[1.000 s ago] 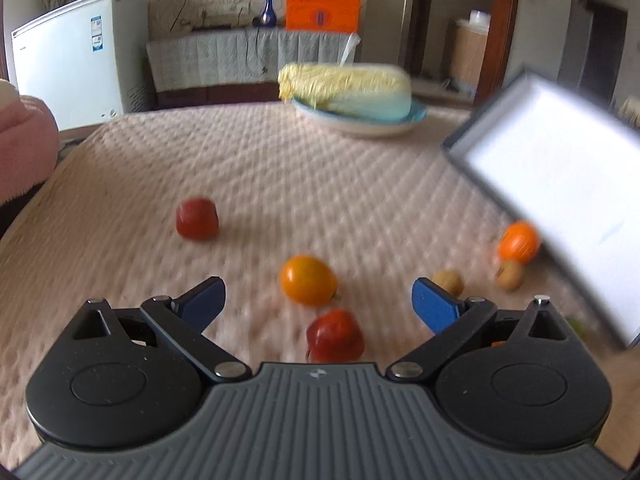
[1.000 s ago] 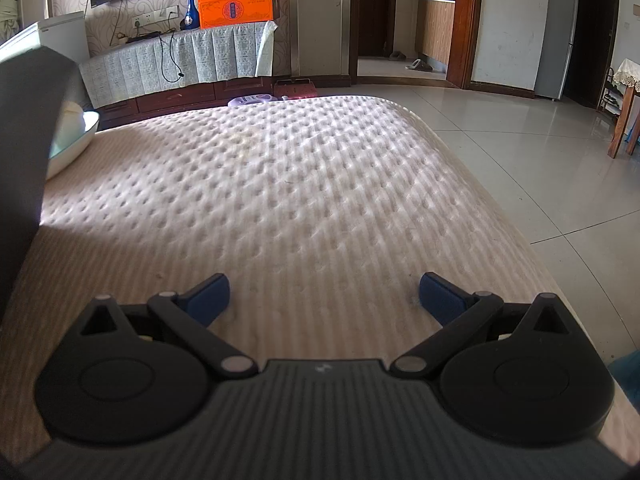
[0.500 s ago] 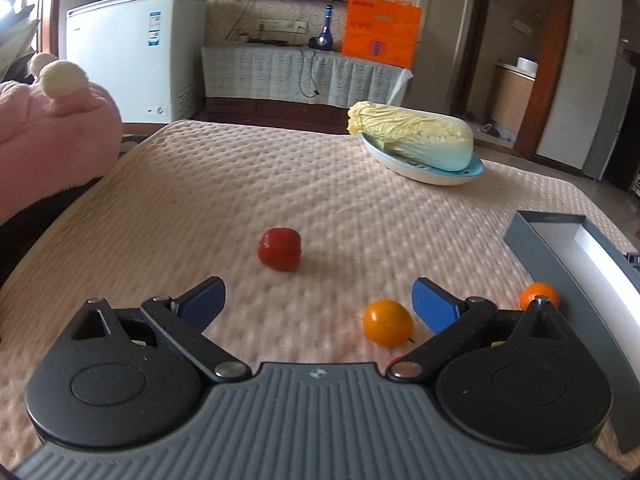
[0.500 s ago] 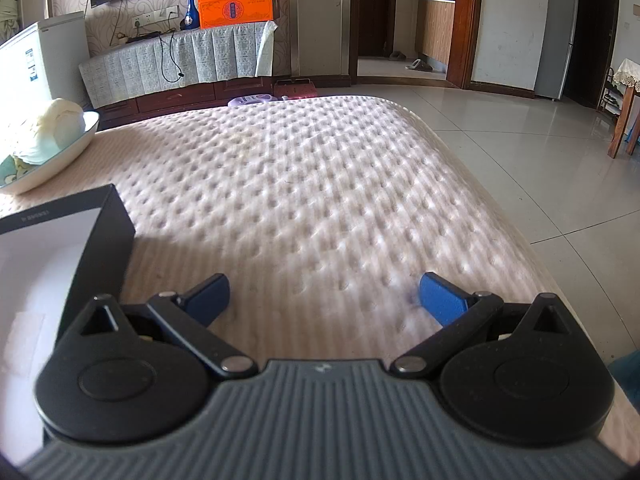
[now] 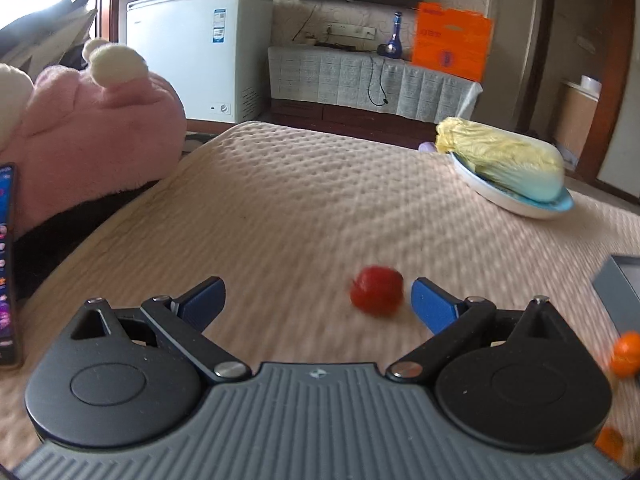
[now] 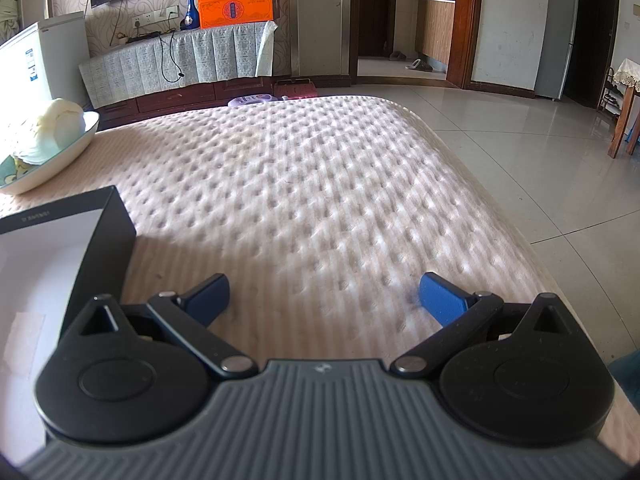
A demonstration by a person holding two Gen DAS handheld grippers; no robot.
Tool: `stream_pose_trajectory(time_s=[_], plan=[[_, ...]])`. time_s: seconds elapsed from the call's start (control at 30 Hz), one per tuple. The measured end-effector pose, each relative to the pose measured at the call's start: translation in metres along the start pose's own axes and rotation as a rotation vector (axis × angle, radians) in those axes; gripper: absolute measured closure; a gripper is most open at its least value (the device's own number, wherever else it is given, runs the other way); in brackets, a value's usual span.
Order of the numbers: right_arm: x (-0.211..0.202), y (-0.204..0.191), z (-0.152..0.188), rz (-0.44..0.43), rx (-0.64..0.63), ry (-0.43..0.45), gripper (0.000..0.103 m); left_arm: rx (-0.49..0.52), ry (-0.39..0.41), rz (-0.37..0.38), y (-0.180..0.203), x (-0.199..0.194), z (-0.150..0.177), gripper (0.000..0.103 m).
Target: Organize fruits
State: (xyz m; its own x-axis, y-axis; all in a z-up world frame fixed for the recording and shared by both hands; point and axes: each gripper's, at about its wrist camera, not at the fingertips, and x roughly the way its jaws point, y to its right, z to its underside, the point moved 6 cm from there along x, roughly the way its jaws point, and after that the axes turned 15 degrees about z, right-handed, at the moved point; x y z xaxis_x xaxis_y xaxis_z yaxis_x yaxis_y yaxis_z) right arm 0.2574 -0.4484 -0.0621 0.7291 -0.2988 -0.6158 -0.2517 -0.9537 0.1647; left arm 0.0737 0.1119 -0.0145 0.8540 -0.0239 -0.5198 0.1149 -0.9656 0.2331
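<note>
The left gripper (image 5: 316, 296) hovers over the quilted beige mattress (image 5: 304, 208) with its blue-tipped fingers (image 5: 202, 298) spread wide and nothing between them. A small round red fruit (image 5: 377, 290), blurred in the left wrist view, lies on the mattress ahead of the fingers, close to the inner side of the right fingertip and well apart from the left one. A small orange fruit (image 5: 626, 354) sits at the right edge of that view, near the corner of a dark grey open box with a white inside (image 5: 618, 284).

The right gripper (image 6: 324, 298) is likewise spread and empty, over bare mattress, with the box (image 6: 96, 240) just to its left. A pale napa cabbage (image 5: 500, 158) rests on a shallow blue-rimmed plate (image 5: 516, 204) farther back.
</note>
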Motion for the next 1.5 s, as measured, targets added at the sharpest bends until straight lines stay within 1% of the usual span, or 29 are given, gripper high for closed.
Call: stream_pose_trajectory(time_s=[0.1, 0.2, 0.27, 0.33, 0.4, 0.43, 0.47, 0.5, 0.57, 0.63, 0.67, 0.7, 0.77, 0.8, 0.83, 0.87, 0.9, 0.93, 1.0, 1.07, 1.17, 1.2, 1.27, 1.3, 1.33, 1.37, 1.43, 1.5], plan=[[0.000, 0.000, 0.000, 0.000, 0.000, 0.000, 0.000, 0.042, 0.003, 0.033, 0.007, 0.013, -0.003, 0.003], [0.000, 0.000, 0.000, 0.000, 0.000, 0.000, 0.000, 0.107, -0.029, 0.045, 0.019, 0.027, 0.001, 0.004], [0.000, 0.000, 0.000, 0.001, -0.001, 0.000, 0.000, 0.127, -0.066, 0.071, 0.024, 0.035, 0.005, 0.014], [0.000, 0.000, 0.000, 0.000, 0.000, 0.000, 0.000, 0.142, -0.082, 0.109, 0.030, 0.037, 0.009, 0.036], [0.000, 0.000, 0.000, 0.000, 0.002, -0.002, 0.000, 0.160, -0.124, 0.137, 0.035, 0.042, 0.015, 0.048], [-0.001, 0.000, 0.000, 0.008, 0.018, -0.013, 0.000, 0.172, -0.122, 0.137, 0.037, 0.041, 0.017, 0.049], [-0.004, 0.000, 0.001, 0.024, 0.023, -0.034, 0.000, 0.178, -0.122, 0.151, 0.039, 0.040, 0.017, 0.050], [-0.008, -0.001, 0.003, 0.039, 0.008, -0.061, 0.000, 0.174, -0.120, 0.178, 0.040, 0.038, 0.017, 0.053], [-0.016, -0.002, 0.005, 0.046, 0.017, -0.116, 0.000, 0.165, -0.124, 0.210, 0.043, 0.035, 0.020, 0.054], [-0.031, 0.001, 0.012, 0.077, 0.053, -0.134, 0.003, 0.175, -0.121, 0.220, 0.047, 0.030, 0.022, 0.054], [-0.044, 0.001, 0.015, 0.082, 0.068, -0.116, 0.003, 0.175, -0.119, 0.231, 0.048, 0.028, 0.023, 0.054], [-0.064, 0.001, 0.017, 0.079, 0.081, -0.059, 0.003, 0.171, -0.119, 0.241, 0.049, 0.025, 0.024, 0.053], [-0.115, -0.002, 0.019, 0.078, 0.099, 0.117, 0.002, 0.168, -0.122, 0.251, 0.052, 0.019, 0.026, 0.049], [-0.144, -0.007, 0.022, 0.050, 0.102, 0.214, 0.002, 0.173, -0.114, 0.238, 0.052, 0.016, 0.027, 0.041], [-0.169, -0.012, 0.025, 0.019, 0.105, 0.282, 0.000, 0.175, -0.097, 0.222, 0.052, 0.012, 0.026, 0.033], [-0.191, -0.018, 0.031, -0.018, 0.118, 0.336, 0.000, 0.172, -0.080, 0.209, 0.052, 0.008, 0.024, 0.032], [-0.209, -0.025, 0.037, -0.073, 0.130, 0.356, 0.000, 0.161, -0.071, 0.204, 0.051, 0.003, 0.022, 0.031], [-0.222, -0.035, 0.044, -0.151, 0.127, 0.342, 0.000, 0.145, -0.063, 0.201, 0.051, -0.002, 0.020, 0.031], [-0.246, -0.063, 0.061, -0.344, 0.065, 0.297, 0.000, 0.120, -0.045, 0.197, 0.052, -0.016, 0.017, 0.031], [-0.272, -0.091, 0.081, -0.490, -0.033, 0.313, 0.001, 0.118, -0.029, 0.204, 0.061, -0.034, 0.017, 0.031], [-0.303, -0.120, 0.105, -0.598, -0.167, 0.335, 0.001, 0.160, -0.024, 0.241, 0.086, -0.066, 0.024, 0.031], [-0.314, -0.125, 0.110, -0.628, -0.187, 0.345, 0.001, 0.179, -0.024, 0.252, 0.096, -0.077, 0.028, 0.031], [-0.330, -0.125, 0.117, -0.654, -0.199, 0.379, 0.001, 0.212, -0.017, 0.279, 0.113, -0.101, 0.038, 0.030], [-0.335, -0.123, 0.119, -0.659, -0.198, 0.387, 0.000, 0.222, -0.016, 0.282, 0.120, -0.112, 0.045, 0.023], [-0.336, -0.120, 0.119, -0.652, -0.191, 0.379, 0.000, 0.231, -0.018, 0.275, 0.125, -0.122, 0.052, 0.018], [-0.333, -0.119, 0.118, -0.635, -0.184, 0.359, 0.000, 0.241, -0.018, 0.267, 0.128, -0.130, 0.060, 0.018], [-0.331, -0.112, 0.121, -0.634, -0.176, 0.337, 0.000, 0.254, -0.055, 0.269, 0.134, -0.139, 0.075, 0.018], [-0.334, -0.107, 0.124, -0.611, -0.175, 0.355, 0.000, 0.265, -0.088, 0.260, 0.138, -0.140, 0.087, 0.018]])
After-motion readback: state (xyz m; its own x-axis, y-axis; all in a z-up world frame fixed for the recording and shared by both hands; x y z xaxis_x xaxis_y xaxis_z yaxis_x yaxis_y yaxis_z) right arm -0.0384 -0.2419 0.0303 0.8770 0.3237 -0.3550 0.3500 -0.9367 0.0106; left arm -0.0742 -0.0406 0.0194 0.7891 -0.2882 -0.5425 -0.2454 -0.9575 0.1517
